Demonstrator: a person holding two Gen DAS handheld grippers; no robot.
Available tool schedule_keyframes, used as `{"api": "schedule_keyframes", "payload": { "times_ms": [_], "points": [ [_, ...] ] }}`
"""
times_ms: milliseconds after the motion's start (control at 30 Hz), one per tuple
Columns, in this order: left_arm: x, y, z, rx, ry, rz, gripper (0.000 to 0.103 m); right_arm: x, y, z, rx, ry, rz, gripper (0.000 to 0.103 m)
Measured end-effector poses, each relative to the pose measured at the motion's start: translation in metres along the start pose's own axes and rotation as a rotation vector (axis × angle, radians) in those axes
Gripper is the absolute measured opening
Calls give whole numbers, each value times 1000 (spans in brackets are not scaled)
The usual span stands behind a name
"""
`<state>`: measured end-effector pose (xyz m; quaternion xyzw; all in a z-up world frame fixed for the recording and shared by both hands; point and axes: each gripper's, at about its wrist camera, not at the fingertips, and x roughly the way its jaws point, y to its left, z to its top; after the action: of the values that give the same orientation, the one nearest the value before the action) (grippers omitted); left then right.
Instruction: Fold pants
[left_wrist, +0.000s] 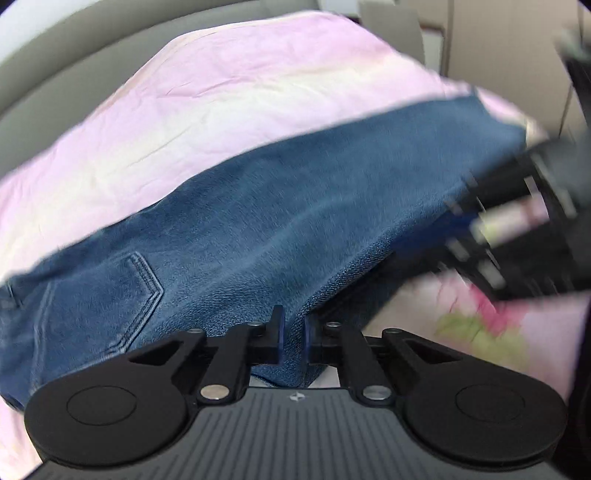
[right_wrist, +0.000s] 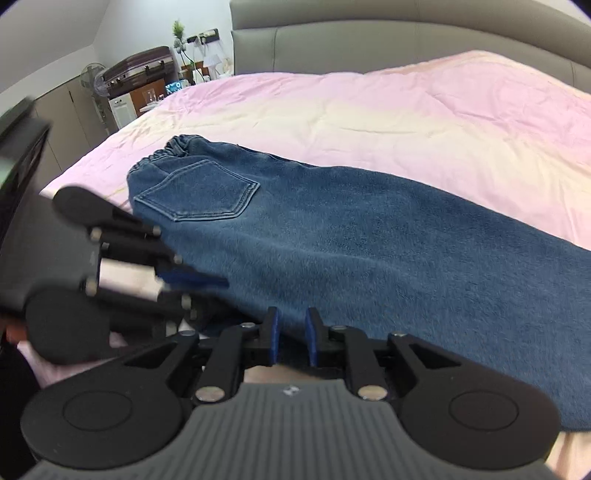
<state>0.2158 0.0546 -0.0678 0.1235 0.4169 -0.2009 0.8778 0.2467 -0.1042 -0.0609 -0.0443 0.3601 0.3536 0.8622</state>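
where jeans (right_wrist: 332, 236) end, pink bedspread (right_wrist: 406, 107)

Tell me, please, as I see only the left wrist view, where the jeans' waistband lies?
Observer: The elastic waistband lies bunched at the far left end of the jeans, resting on the pink bedspread.
Operator: Thank you. Are the right tongs holding cloth? They are blurred here.
Observer: The right tongs sit at the jeans' near edge, with denim between their pads.
Operator: And beyond the bed?
Observer: A fan shows just left of a dark suitcase, past the bed's far corner.
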Motion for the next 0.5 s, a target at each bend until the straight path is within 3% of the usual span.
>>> {"api": "schedule_keyframes", "payload": {
  "times_ms": [67, 367, 433, 500],
  "points": [
    [-4, 12, 9, -67, 6, -42, 9, -8, 8, -8, -39, -7, 29, 14],
    [-5, 22, 22, -98, 75, -111, 8, 39, 17, -10, -127, -20, 166, 17],
    [-3, 23, 22, -94, 83, -113, 8, 46, 12, -1, -133, -44, 194, 30],
    [-1, 25, 23, -97, 92, -118, 8, 53, 7, 8, -126, -33, 275, 32]
  ]
}}
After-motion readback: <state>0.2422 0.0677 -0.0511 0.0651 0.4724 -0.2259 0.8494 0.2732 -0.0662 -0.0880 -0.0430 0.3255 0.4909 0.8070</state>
